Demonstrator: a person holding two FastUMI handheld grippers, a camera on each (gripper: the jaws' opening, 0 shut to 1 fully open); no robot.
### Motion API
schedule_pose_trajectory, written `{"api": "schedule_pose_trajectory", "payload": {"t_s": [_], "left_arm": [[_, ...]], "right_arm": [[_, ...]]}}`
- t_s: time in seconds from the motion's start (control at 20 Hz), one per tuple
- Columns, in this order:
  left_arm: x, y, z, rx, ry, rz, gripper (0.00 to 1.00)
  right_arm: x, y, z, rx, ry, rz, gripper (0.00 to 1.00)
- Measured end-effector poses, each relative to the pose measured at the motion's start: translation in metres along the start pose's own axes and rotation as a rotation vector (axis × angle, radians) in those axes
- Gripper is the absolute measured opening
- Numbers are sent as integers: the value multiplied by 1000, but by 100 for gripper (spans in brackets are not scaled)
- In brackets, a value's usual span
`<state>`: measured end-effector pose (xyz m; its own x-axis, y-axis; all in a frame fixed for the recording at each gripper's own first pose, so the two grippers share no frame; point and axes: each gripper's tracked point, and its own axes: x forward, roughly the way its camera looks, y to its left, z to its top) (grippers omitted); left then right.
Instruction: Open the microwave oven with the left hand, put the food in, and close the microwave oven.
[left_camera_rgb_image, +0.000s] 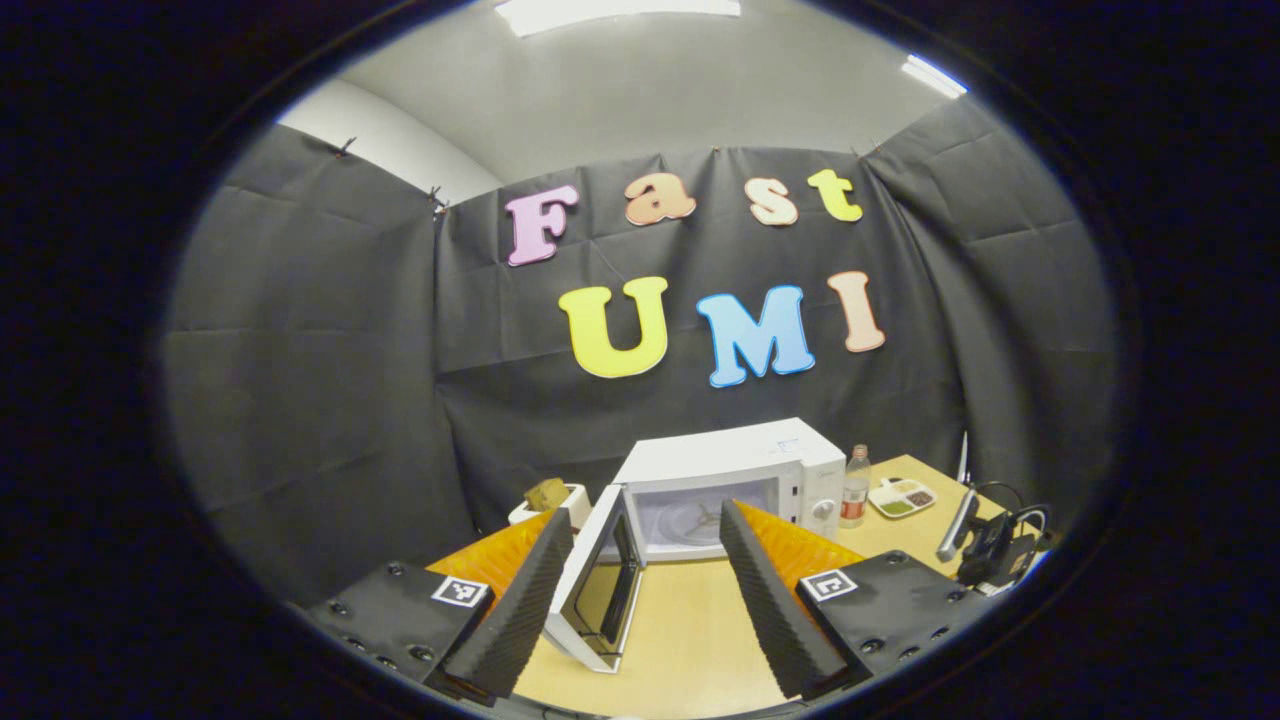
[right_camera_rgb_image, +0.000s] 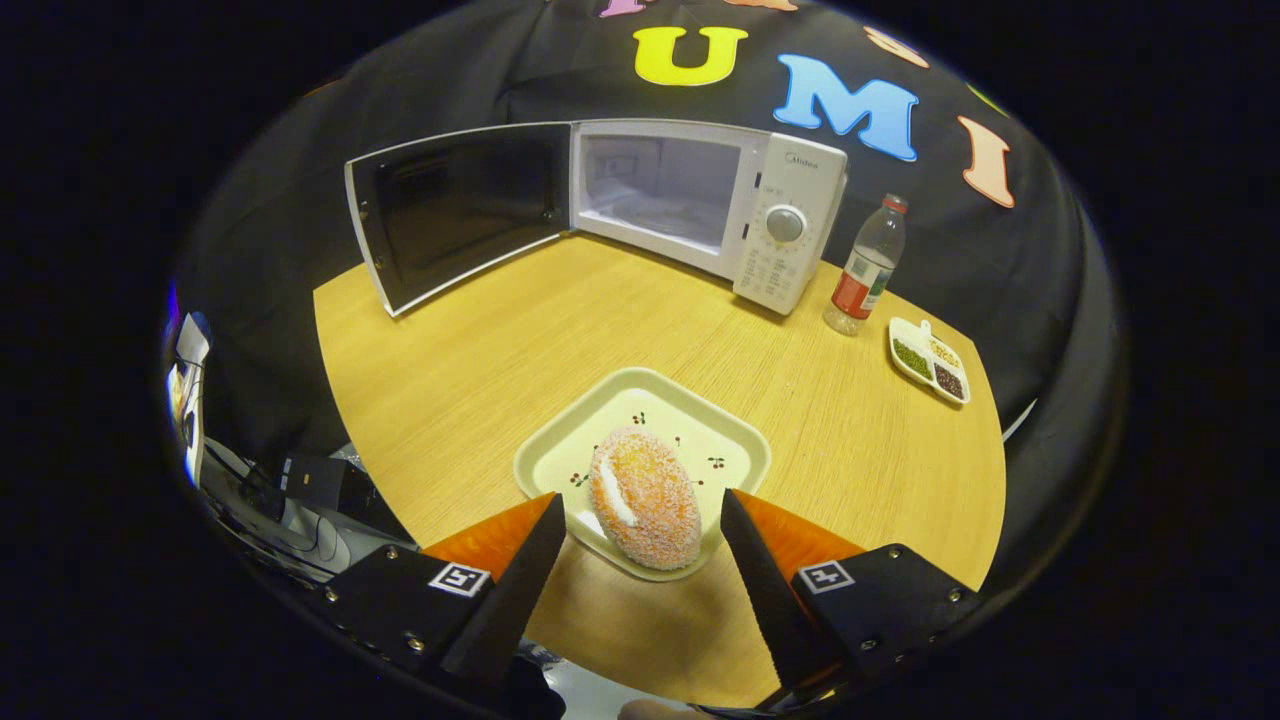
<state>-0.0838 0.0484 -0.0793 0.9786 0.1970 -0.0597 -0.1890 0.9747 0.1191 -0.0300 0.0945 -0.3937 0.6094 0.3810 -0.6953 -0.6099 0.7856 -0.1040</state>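
— Where's the food?
— The bun (right_camera_rgb_image: 645, 497) lies on its tray (right_camera_rgb_image: 560, 450), lower centre, between the right gripper (right_camera_rgb_image: 640, 545)'s spread fingers.
— The microwave (right_camera_rgb_image: 700, 200)?
— Door (right_camera_rgb_image: 455, 210) wide open; left gripper (left_camera_rgb_image: 645, 560) spread, empty.

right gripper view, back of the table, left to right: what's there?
Open microwave door → microwave cavity → control panel → bottle → divided dish.

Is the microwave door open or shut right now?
Open. The microwave door is swung wide to the left, baring the empty cavity of the microwave oven.
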Motion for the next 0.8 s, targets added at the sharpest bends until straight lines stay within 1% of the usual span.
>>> {"api": "schedule_pose_trajectory", "payload": {"t_s": [0.25, 0.45, 0.6, 0.7, 0.75, 0.8], "left_arm": [[7, 10, 2, 7, 10, 2, 100], [10, 18, 1, 15, 12, -3, 100], [14, 25, -2, 21, 14, -4, 100], [17, 29, -6, 20, 22, -2, 100], [18, 29, -5, 17, 23, -4, 100], [21, 30, -8, 19, 26, -6, 100]], "right_arm": [[31, 4, 5, -16, 28, -1, 96], [40, 1, 4, -14, 55, -2, 96], [43, -3, 2, 4, 66, -17, 95], [46, -2, 3, 14, 75, 1, 95], [44, -3, 4, 3, 87, 3, 84], [43, -2, 4, -14, 102, 9, 80]]}}
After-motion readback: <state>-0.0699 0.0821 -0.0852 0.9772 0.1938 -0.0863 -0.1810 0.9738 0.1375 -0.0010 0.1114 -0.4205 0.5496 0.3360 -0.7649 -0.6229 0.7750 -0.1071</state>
